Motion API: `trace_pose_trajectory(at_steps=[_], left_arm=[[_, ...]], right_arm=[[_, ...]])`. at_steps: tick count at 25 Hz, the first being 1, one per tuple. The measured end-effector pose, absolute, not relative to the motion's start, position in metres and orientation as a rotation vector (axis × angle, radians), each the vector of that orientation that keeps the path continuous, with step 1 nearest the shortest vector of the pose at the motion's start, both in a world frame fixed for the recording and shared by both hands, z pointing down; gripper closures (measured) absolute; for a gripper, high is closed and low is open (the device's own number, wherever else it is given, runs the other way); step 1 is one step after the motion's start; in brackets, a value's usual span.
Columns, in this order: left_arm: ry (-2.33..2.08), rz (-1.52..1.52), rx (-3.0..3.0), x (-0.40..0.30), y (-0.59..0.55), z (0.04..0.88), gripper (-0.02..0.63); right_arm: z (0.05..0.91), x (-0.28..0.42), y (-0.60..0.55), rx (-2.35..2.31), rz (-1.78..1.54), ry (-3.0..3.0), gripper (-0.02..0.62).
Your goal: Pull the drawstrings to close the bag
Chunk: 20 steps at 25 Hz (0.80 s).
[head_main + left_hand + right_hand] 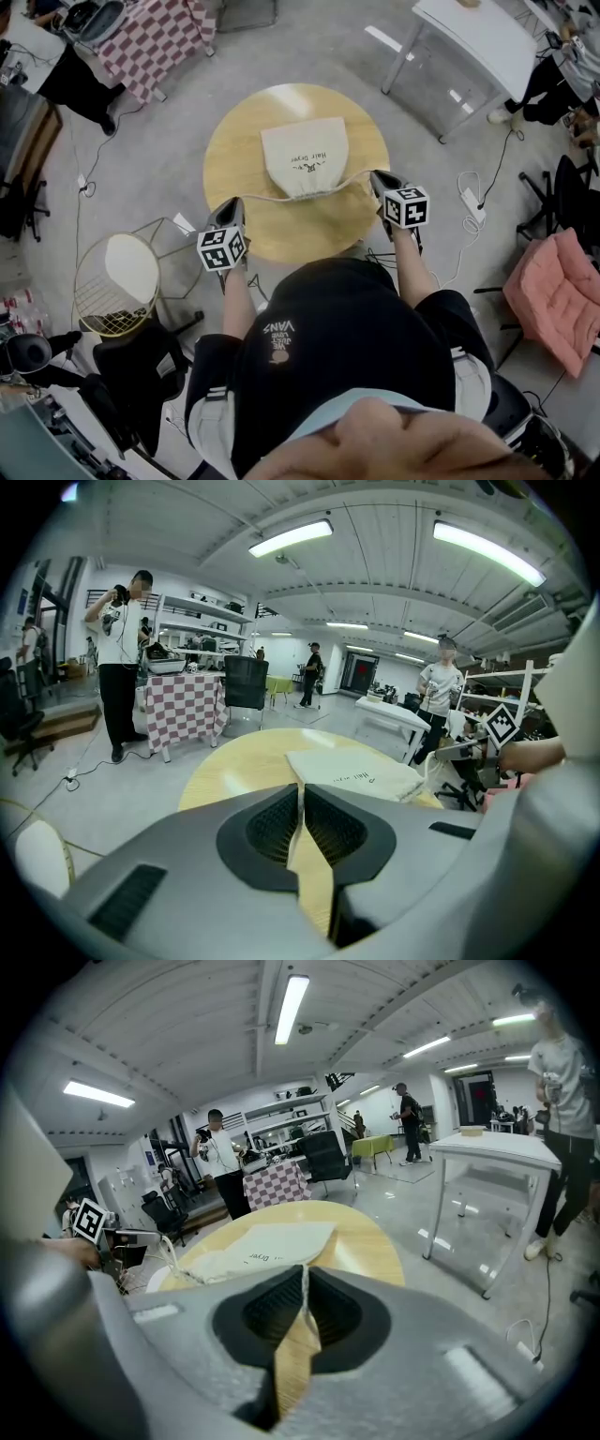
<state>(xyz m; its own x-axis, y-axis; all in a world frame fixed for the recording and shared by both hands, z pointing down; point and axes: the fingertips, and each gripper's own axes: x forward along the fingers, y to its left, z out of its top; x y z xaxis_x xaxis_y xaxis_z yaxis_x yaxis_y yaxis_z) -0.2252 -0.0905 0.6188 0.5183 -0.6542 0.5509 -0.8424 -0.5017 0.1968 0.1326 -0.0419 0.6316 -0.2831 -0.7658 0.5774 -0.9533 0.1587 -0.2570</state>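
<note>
Closing pull under way
Cream cloth bag [305, 155] centred on round wooden table [234, 141]; left gripper [232, 208] and right gripper [380, 180] each clamp its white cord [265, 198] at the table's near edge; next, pull wider

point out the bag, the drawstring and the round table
bag [305, 155], head view, middle of the cloth
drawstring [262, 198], head view, stretch left of the bag
table [230, 150], head view, bare top left of the bag

Cream bag [302, 155]; pale wood table [230, 150]; red-white checked cloth [155, 37]; pink cushion [553, 292].
</note>
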Motion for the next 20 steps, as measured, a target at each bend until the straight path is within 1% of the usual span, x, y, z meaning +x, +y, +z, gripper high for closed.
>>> trace_pose_trajectory(at_steps=[4, 5, 6, 8, 11, 12, 13, 20], left_arm=[[-1.219, 0.563, 2.323, -0.2236, -0.0894, 0.6165, 0.584], [-1.218, 0.563, 2.322, -0.2238, -0.0888, 0.6170, 0.579], [-1.216, 0.565, 2.319, -0.2242, -0.0882, 0.6178, 0.558], [-1.209, 0.569, 2.315, -0.2244, -0.0870, 0.6191, 0.555], [-1.207, 0.567, 2.318, -0.2245, -0.0870, 0.6181, 0.555], [-1.207, 0.566, 2.319, -0.2246, -0.0875, 0.6174, 0.555], [-1.207, 0.565, 2.320, -0.2248, -0.0881, 0.6169, 0.555], [-1.216, 0.549, 2.330, -0.2251, -0.0899, 0.6128, 0.555]], right_arm=[[0.6274, 0.1318, -0.0421, 1.651, 0.837, -2.136, 0.575], [0.6270, 0.1313, -0.0421, 1.651, 0.836, -2.138, 0.574], [0.6271, 0.1310, -0.0420, 1.653, 0.836, -2.138, 0.569], [0.6277, 0.1315, -0.0415, 1.657, 0.837, -2.135, 0.549], [0.6265, 0.1317, -0.0419, 1.659, 0.835, -2.135, 0.545], [0.6261, 0.1311, -0.0424, 1.657, 0.837, -2.136, 0.534], [0.6258, 0.1305, -0.0429, 1.656, 0.840, -2.135, 0.508], [0.6226, 0.1289, -0.0449, 1.671, 0.839, -2.148, 0.506]])
